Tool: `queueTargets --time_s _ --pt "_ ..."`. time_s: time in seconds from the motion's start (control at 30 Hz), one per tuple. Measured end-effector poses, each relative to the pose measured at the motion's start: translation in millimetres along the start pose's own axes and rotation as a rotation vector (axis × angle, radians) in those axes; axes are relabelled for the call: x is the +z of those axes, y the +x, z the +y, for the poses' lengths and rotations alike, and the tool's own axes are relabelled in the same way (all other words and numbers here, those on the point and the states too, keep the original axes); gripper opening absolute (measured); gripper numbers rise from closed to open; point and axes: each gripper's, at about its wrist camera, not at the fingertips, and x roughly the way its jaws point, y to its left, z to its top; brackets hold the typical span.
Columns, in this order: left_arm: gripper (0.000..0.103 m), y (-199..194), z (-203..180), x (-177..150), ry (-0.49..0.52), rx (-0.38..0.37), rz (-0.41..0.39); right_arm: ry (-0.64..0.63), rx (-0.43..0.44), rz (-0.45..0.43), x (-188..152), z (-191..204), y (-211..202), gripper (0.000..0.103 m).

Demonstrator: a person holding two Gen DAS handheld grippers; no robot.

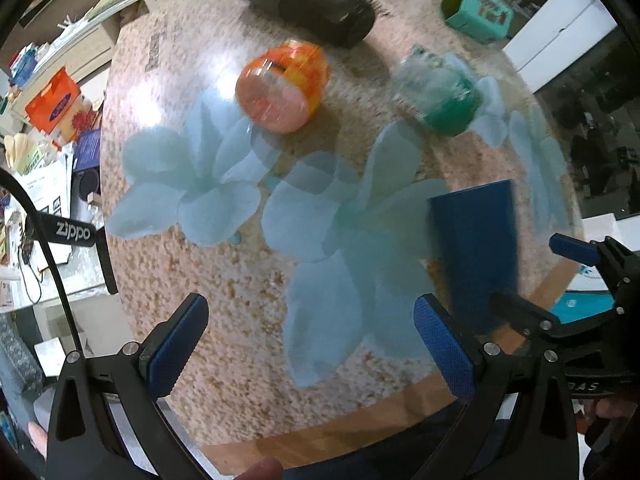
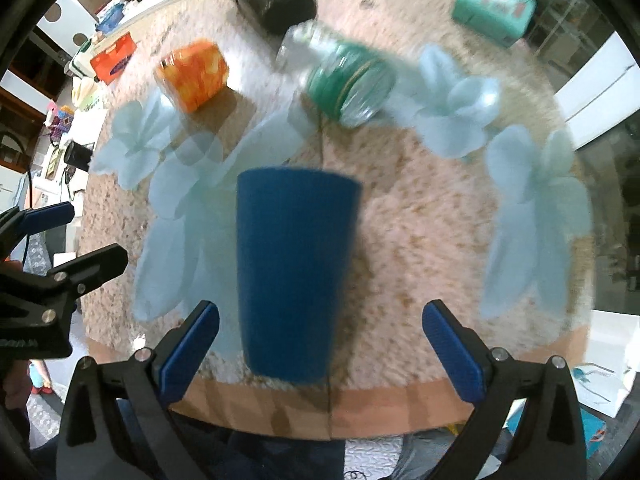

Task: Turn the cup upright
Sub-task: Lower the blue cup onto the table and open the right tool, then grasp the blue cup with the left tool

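A dark blue cup (image 2: pixel 292 272) stands on the table near its front edge, wider end up; I cannot see whether that end is open. It also shows in the left wrist view (image 1: pixel 476 252). My right gripper (image 2: pixel 320 344) is open, its jaws standing wide on either side of the cup's lower part without touching it. My left gripper (image 1: pixel 312 340) is open and empty, to the left of the cup. The right gripper also shows at the right edge of the left wrist view (image 1: pixel 536 276).
On the round table (image 1: pixel 224 300) with blue flower print lie an orange jar (image 1: pixel 284 84), a green-capped clear jar (image 1: pixel 436 88), a black cylinder (image 1: pixel 308 0) and a teal box (image 1: pixel 476 8). Cluttered shelves stand to the left.
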Motion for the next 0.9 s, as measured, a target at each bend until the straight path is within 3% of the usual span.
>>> queueTargets --time_s 0.27,0.4,0.47,0.57,0.9 --pt "0.103 -45 -34 1 0.056 -0.022 -0.058 0.012 -0.081 -0.161 -11 -21 -88 0.102" --pt "0.103 -57 -58 5 0.059 -0.061 -0.067 0.014 -0.086 -0.205 -11 -31 -114 0.102" --pt "0.103 -58 -71 10 0.059 -0.046 -0.07 0.003 -0.082 -0.223 -11 -38 -122 0.102" --pt "0.103 -55 -91 20 0.051 -0.019 -0.069 -0.027 -0.091 -0.24 -9 -47 -124 0.102" --pt "0.103 -19 -127 39 -0.086 -0.017 0.016 -0.102 0.0 -0.24 9 -100 -114 0.102"
